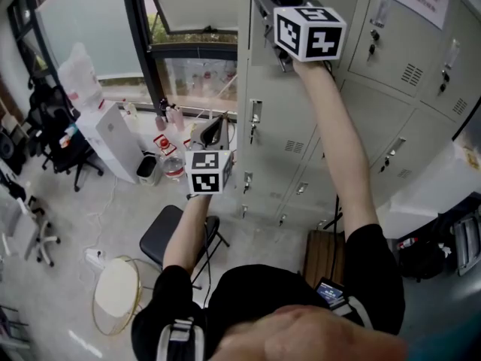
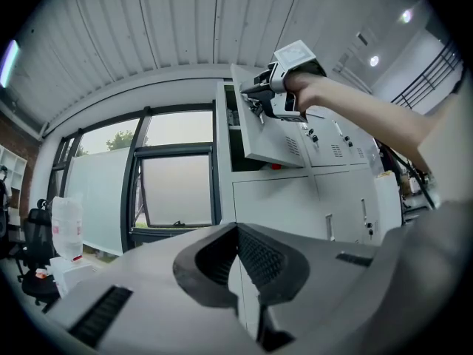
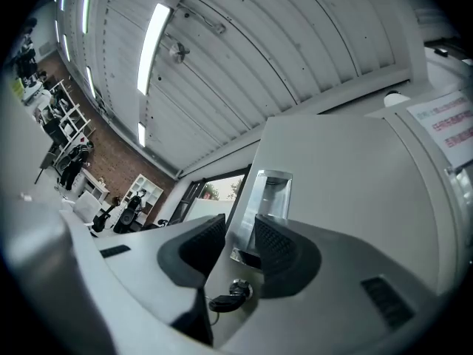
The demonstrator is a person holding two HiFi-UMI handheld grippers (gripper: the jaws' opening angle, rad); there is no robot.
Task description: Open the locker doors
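A bank of grey lockers [image 1: 316, 134] fills the right of the head view. The top locker door [image 2: 273, 143] stands swung out from its dark compartment. My right gripper [image 2: 255, 98] is raised to that door at its handle side. In the right gripper view the door's edge [image 3: 244, 220] runs between the pads of my right gripper [image 3: 238, 235], which stand apart on either side of it just below the recessed metal handle [image 3: 272, 194]. A key [image 3: 229, 298] hangs in the lock under it. My left gripper [image 1: 213, 126] hovers lower, left of the lockers, with its pads [image 2: 247, 254] together on nothing.
The locker doors below [image 1: 289, 119] are closed, with handles on their left edges. A window [image 1: 192, 74] is to the left. On the floor stand a black folding chair [image 1: 176, 232], a white box unit [image 1: 116, 141], a round white object [image 1: 120, 288] and a wooden stool [image 1: 325, 258].
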